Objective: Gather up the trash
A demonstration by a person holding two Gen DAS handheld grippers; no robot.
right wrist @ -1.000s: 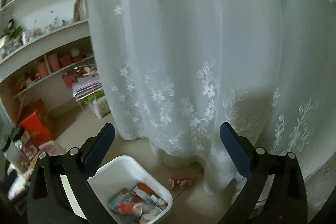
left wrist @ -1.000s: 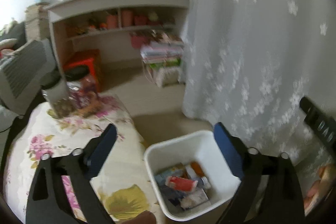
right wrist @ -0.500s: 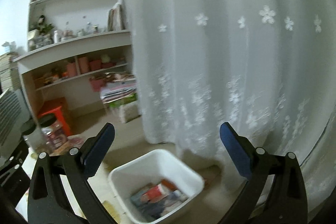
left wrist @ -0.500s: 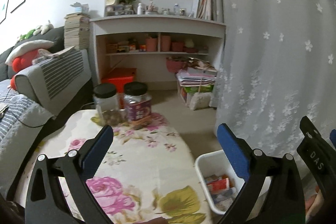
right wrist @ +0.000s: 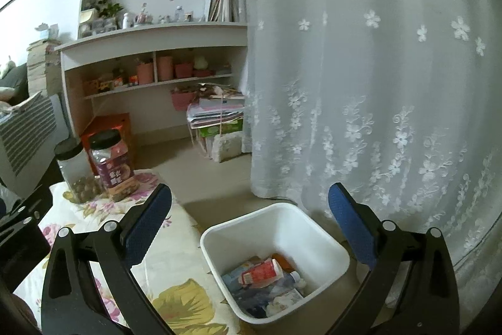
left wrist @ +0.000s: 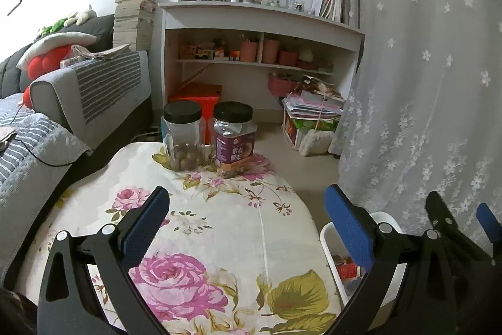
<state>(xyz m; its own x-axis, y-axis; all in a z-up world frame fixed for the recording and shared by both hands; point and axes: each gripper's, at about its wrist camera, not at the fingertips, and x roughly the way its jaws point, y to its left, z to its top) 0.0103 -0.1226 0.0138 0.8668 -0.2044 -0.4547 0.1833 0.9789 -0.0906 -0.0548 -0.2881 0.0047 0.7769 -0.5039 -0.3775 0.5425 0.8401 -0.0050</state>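
A white trash bin (right wrist: 219, 236) stands on the floor beside the flowered table (right wrist: 175, 272) and holds several pieces of trash, among them a red-and-white tube (right wrist: 262, 270). My right gripper (right wrist: 249, 203) is open and empty above the bin and the table's edge. My left gripper (left wrist: 246, 206) is open and empty above the flowered table (left wrist: 219, 228). The bin (left wrist: 328, 236) shows at the lower right of the left wrist view, partly hidden by my finger. The right gripper's fingers (left wrist: 488, 222) show at that view's right edge.
Two black-lidded jars, one clear (left wrist: 183, 134) and one purple-labelled (left wrist: 233, 140), stand at the table's far end. A sofa (left wrist: 88, 90) lies left, a shelf unit (left wrist: 260, 52) behind, a stack of papers (right wrist: 216, 112) on the floor, a white curtain (right wrist: 376, 83) right.
Both grippers have tilted up and drawn back. The left view has swung from the bin to the table and jars. The bin has shifted toward the middle of the right view.
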